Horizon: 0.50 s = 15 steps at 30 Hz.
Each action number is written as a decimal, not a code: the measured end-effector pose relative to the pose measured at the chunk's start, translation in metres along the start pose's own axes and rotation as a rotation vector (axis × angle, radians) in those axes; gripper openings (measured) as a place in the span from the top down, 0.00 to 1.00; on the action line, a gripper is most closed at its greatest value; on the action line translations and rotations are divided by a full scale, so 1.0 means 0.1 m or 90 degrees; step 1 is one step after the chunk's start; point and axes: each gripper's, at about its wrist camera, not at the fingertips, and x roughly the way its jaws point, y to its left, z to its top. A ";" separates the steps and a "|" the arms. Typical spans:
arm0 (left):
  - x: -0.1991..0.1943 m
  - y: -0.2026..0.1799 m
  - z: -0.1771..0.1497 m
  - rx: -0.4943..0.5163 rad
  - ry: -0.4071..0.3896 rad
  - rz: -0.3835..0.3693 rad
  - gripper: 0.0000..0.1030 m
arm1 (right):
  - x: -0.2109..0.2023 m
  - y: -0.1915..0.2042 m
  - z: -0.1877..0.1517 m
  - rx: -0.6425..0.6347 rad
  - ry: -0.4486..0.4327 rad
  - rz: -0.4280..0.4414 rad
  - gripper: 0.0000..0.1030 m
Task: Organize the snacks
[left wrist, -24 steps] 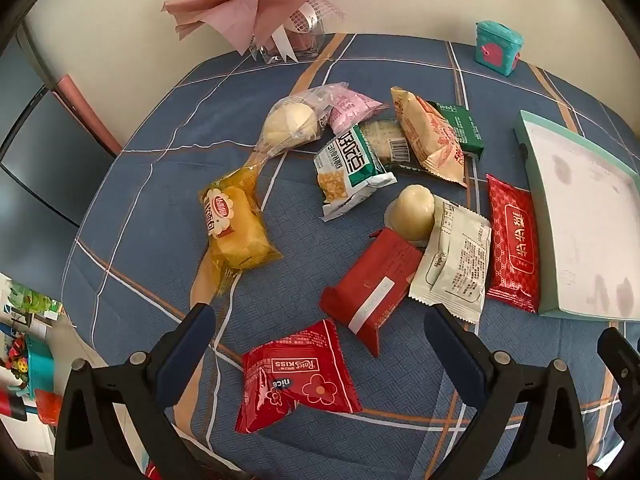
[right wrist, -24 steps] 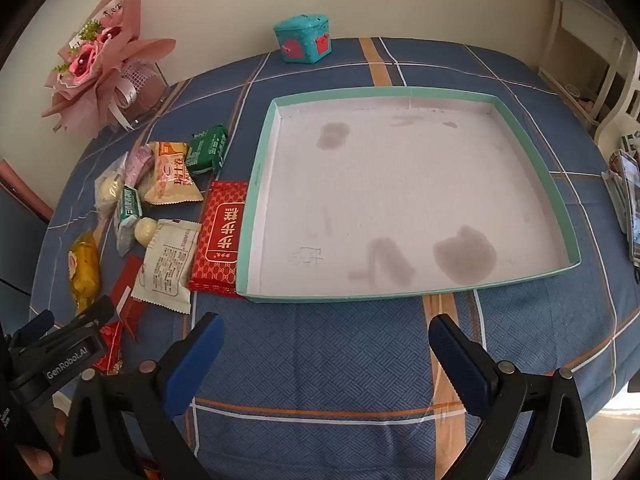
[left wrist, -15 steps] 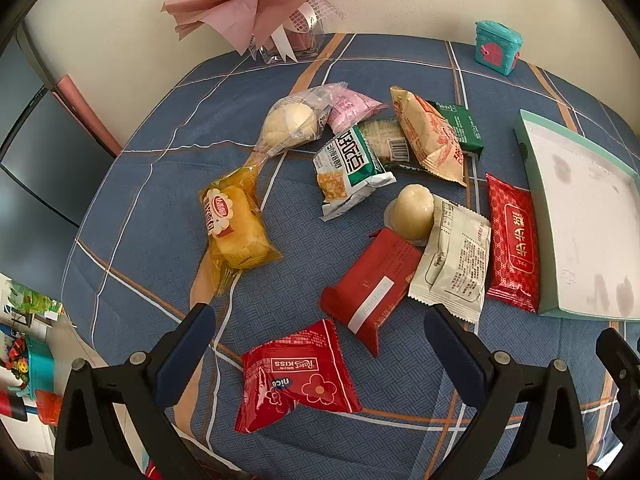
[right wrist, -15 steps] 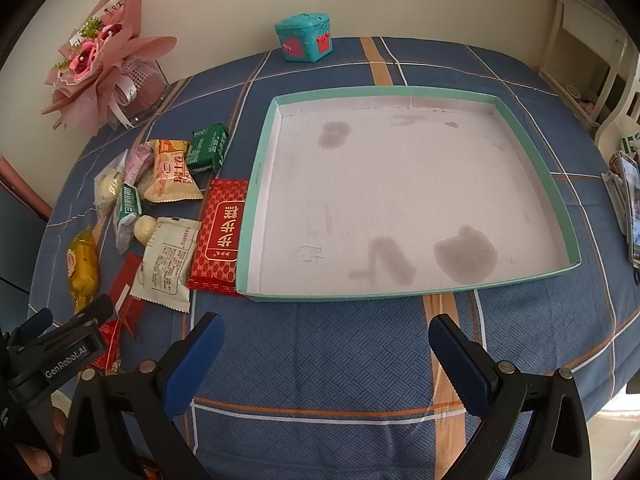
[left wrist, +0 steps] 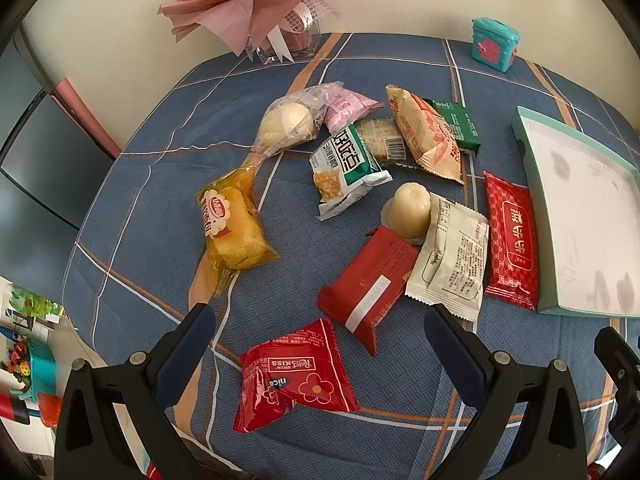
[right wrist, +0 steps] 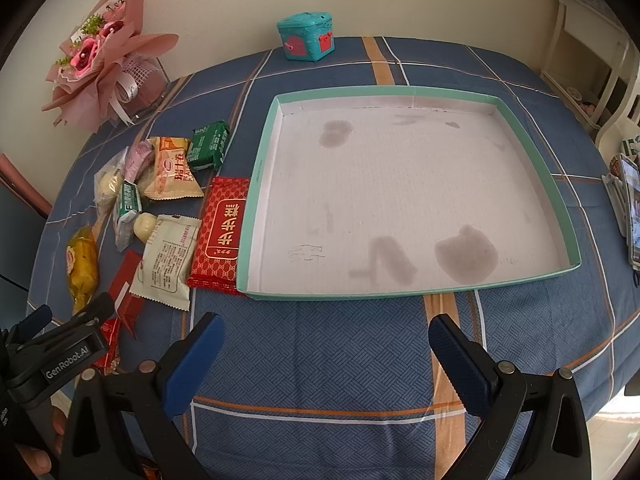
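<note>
Snacks: about a dozen sealed packets scattered flat, some overlapping, left of the tray.
Tray: shallow teal-rimmed box, white stained floor, apparently holding no packets.
Red packet: touching the tray's left wall.

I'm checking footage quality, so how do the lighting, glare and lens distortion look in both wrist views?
Left wrist view: even daylight, sharp snacks, small glints on the Rose Kiss packet, table edge bowed by the fisheye. Right wrist view: the tray is evenly lit, its rim curved; overexposed patch at lower right.
</note>
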 end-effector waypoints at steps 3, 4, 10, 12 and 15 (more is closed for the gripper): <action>0.00 0.00 0.00 0.000 0.000 0.000 0.00 | 0.00 0.00 0.00 0.000 0.000 0.000 0.00; 0.00 0.00 0.00 0.000 0.000 0.000 0.00 | 0.00 0.00 0.00 0.000 0.000 0.000 0.00; 0.00 -0.01 0.00 0.000 -0.002 0.001 0.00 | 0.00 0.01 0.00 -0.001 -0.001 0.000 0.00; 0.00 -0.01 0.00 0.000 -0.003 0.001 0.00 | 0.00 0.01 0.00 -0.001 -0.001 0.000 0.00; 0.00 -0.01 0.00 0.000 -0.003 0.002 0.00 | 0.00 0.01 0.00 -0.001 -0.001 0.000 0.00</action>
